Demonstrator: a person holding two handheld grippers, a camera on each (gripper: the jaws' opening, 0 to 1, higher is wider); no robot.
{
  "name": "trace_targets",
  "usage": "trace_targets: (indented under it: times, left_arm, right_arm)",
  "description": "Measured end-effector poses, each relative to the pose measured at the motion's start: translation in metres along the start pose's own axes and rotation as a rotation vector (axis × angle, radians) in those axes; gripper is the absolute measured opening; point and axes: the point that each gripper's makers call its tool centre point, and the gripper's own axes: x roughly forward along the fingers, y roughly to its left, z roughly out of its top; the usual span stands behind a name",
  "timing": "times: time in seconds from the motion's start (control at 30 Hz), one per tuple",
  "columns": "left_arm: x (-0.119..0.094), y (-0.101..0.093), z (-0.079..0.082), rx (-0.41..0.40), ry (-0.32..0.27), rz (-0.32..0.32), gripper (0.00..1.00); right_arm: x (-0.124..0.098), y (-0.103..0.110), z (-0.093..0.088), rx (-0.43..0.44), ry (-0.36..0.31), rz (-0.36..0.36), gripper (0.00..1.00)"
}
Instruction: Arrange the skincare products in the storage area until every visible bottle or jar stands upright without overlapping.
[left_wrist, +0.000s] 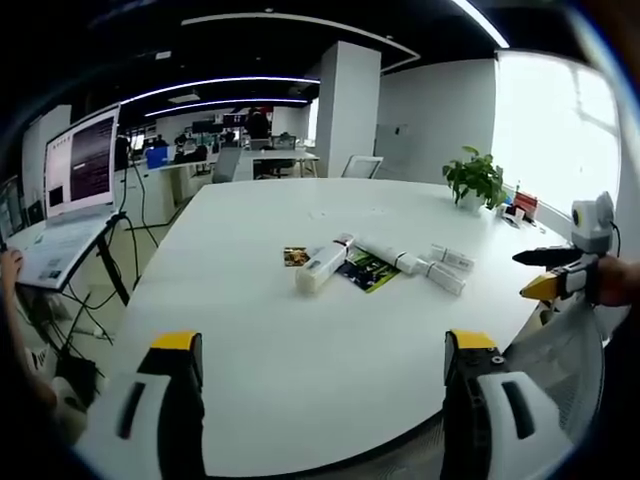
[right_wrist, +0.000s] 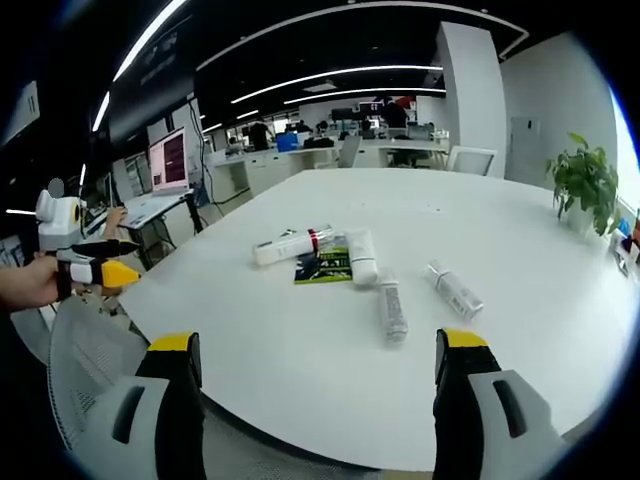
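Several white skincare tubes and bottles lie flat mid-table. In the left gripper view, a stout white bottle (left_wrist: 320, 268) lies beside a green leaflet (left_wrist: 367, 270), with a long tube (left_wrist: 388, 255) and two smaller tubes (left_wrist: 445, 277) to its right. The right gripper view shows a red-banded tube (right_wrist: 290, 245), the white bottle (right_wrist: 362, 256), and two tubes (right_wrist: 392, 310) (right_wrist: 455, 290). My left gripper (left_wrist: 324, 345) is open and empty, short of the table's near edge. My right gripper (right_wrist: 318, 342) is likewise open and empty, well back from the products.
The white table (left_wrist: 300, 370) is large and rounded. A potted plant (left_wrist: 475, 180) stands at one far edge. A laptop (left_wrist: 80, 170) sits on a side desk. A grey mesh chair (right_wrist: 90, 370) is next to the table. A small dark packet (left_wrist: 294, 257) lies by the bottle.
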Motion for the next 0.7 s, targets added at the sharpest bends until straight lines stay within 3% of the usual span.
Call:
trace_targets:
  times: [0.7]
  left_arm:
    - [0.0023,-0.0013,0.0000,0.007,-0.005,-0.017,0.95]
  right_arm:
    - [0.0020,-0.0010,0.0004,0.052,0.012,0.013,0.97]
